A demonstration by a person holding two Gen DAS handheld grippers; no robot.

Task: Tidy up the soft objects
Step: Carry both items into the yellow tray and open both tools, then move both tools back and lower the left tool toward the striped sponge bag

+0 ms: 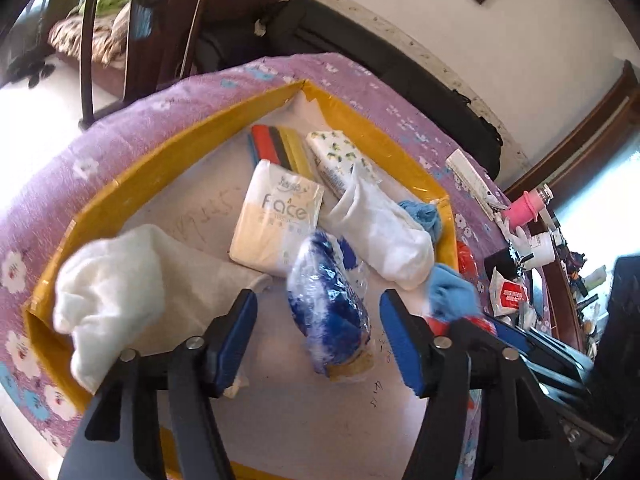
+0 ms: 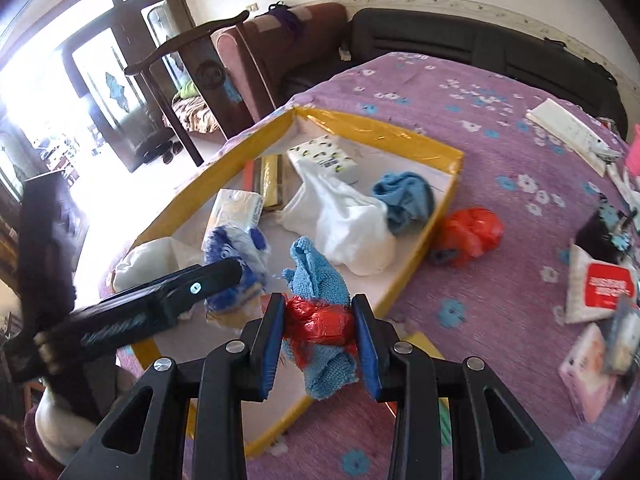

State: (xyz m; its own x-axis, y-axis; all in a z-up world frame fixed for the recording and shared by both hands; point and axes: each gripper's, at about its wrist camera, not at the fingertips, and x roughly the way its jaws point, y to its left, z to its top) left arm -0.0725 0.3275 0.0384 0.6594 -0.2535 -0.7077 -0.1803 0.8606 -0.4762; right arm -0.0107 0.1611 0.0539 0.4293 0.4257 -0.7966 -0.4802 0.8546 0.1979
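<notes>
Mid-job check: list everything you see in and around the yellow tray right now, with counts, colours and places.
tray: one, yellow-walled, on the purple floral cloth
tissue packs: two, white, mid tray
socks: white bundle, right of the packs
white cloth: one, at the tray's left end
blue wrapped item: one, between the left jaws, untouched
blue rag: one, tray's right side
orange bag: one, outside the tray
left gripper: open
right gripper: shut on blue cloth with red bag

Bright daylight floods through the glass doors (image 2: pixel 100 76), blowing out highlights; fisheye edges bend and blur.
</notes>
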